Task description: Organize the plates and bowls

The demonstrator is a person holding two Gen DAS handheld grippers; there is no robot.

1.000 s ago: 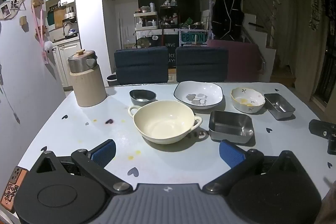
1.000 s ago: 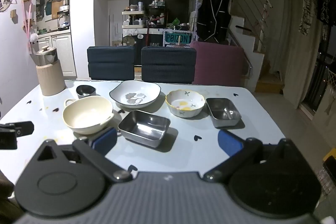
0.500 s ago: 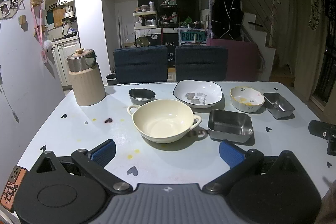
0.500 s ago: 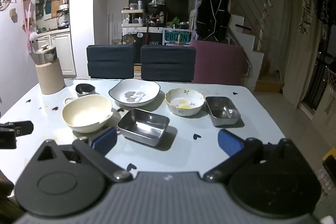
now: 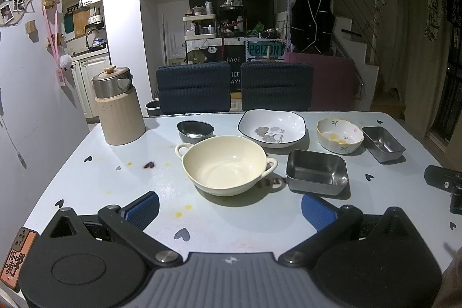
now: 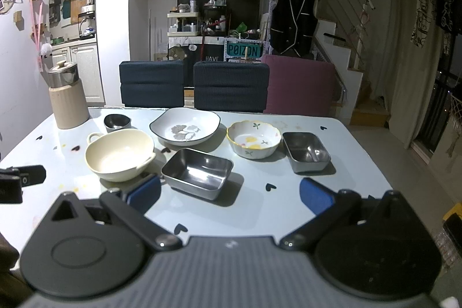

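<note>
Hovering with both grippers' jaws apart and empty, we have nothing stacked yet; next, our left gripper [image 5: 229,207] should close on the cream two-handled bowl [image 5: 225,165] just ahead, right gripper [image 6: 229,194] facing the steel tray [image 6: 197,172].

Steel tray [image 6: 197,173] shiny; cream bowl [image 5: 224,165] glossy.

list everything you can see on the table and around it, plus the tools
cream bowl: 1, cream, two handles, centre-left
dark bowl: 1, dark grey, behind cream bowl
white plate: 1, white, dark rim, leaf print, back centre
floral bowl: 1, white and yellow, back right
steel trays: 2, silver, one front, one far right
canister: 1, beige, steel lid, back left
table: 1, pale blue, heart marks
chairs: 2 navy, 1 maroon, behind table
left tool: 1, black, blue pads, open
right tool: 1, black, blue pads, open
</note>
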